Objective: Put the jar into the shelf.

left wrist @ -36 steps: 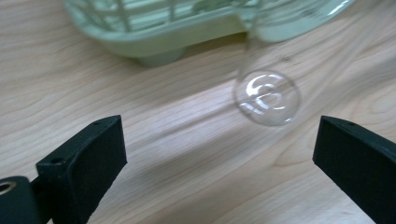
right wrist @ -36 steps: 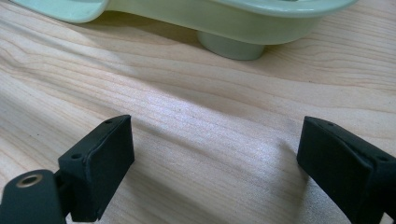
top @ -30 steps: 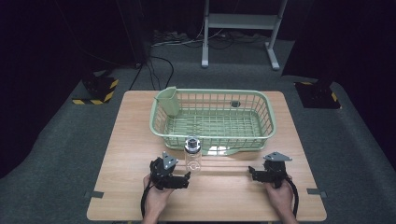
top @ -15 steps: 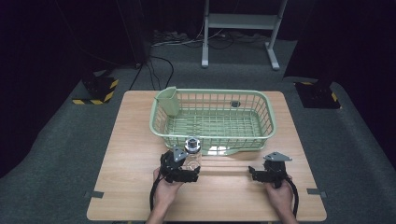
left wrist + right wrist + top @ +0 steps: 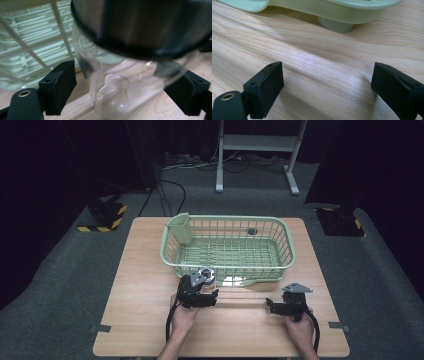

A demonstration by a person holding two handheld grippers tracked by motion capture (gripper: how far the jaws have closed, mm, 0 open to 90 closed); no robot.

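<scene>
On the wooden tabletop (image 5: pixel 145 285) a clear glass jar (image 5: pixel 206 276) with a metal lid stands just in front of the near wall of a pale green wire basket (image 5: pixel 227 247), close to that wall; whether the two touch I cannot tell. The left claw (image 5: pixel 204 287), held in the person's left hand (image 5: pixel 184 316), is at the jar, and in the left gripper view the clear body of the jar (image 5: pixel 115 92) sits between the two black jaws with its dark-rimmed metal lid (image 5: pixel 142 25) looming large above them. The jaws have just been closing, with the jar between them; the right-hand pad looks to be against the glass, while a narrow strip of wood shows between the left-hand pad and the jar, so the pinch is not complete. The basket's green grid (image 5: pixel 30 45) fills the space behind the jar. The right claw (image 5: pixel 271 305), in the person's right hand (image 5: pixel 299 329), is low over the tabletop, well apart from the jar, toward the near right part of the wood. In the right gripper view its jaws stand spread wide with bare wood grain (image 5: pixel 324 65) between them, and the basket's green base and one stubby foot (image 5: pixel 335 25) lie ahead.
</scene>
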